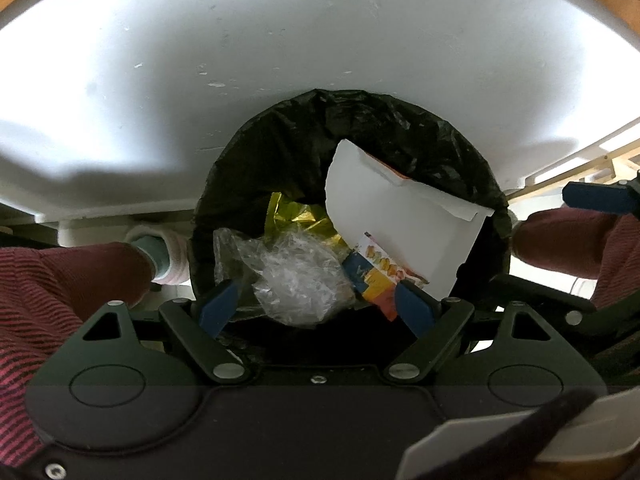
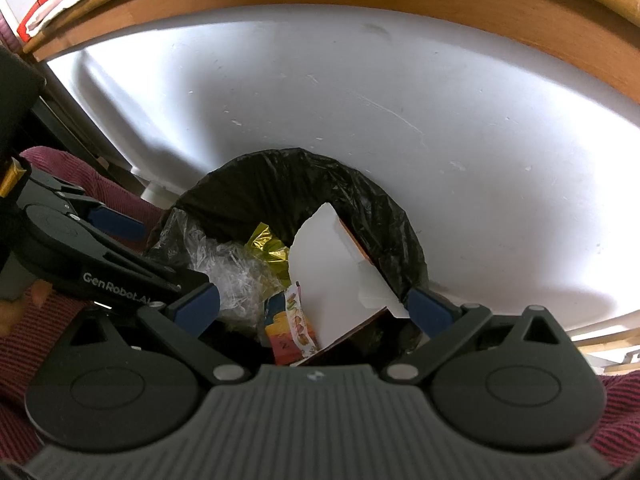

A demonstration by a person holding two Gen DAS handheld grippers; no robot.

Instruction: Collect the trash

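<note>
White wall behind, bin (image 1: 400,128) with black liner below already holding white carton (image 1: 400,224), clear plastic wrap (image 1: 296,276) and gold foil (image 1: 292,212); left hand-held gripper (image 1: 316,312) and right hand-held gripper (image 2: 316,308) both spread wide, empty, so remaining trash unseen.

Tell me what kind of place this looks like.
Probably a home room, at a seat by a desk or table. A small bin lined with a black bag sits between a person's knees, holding household packaging, with a wooden edge above a white panel.
</note>
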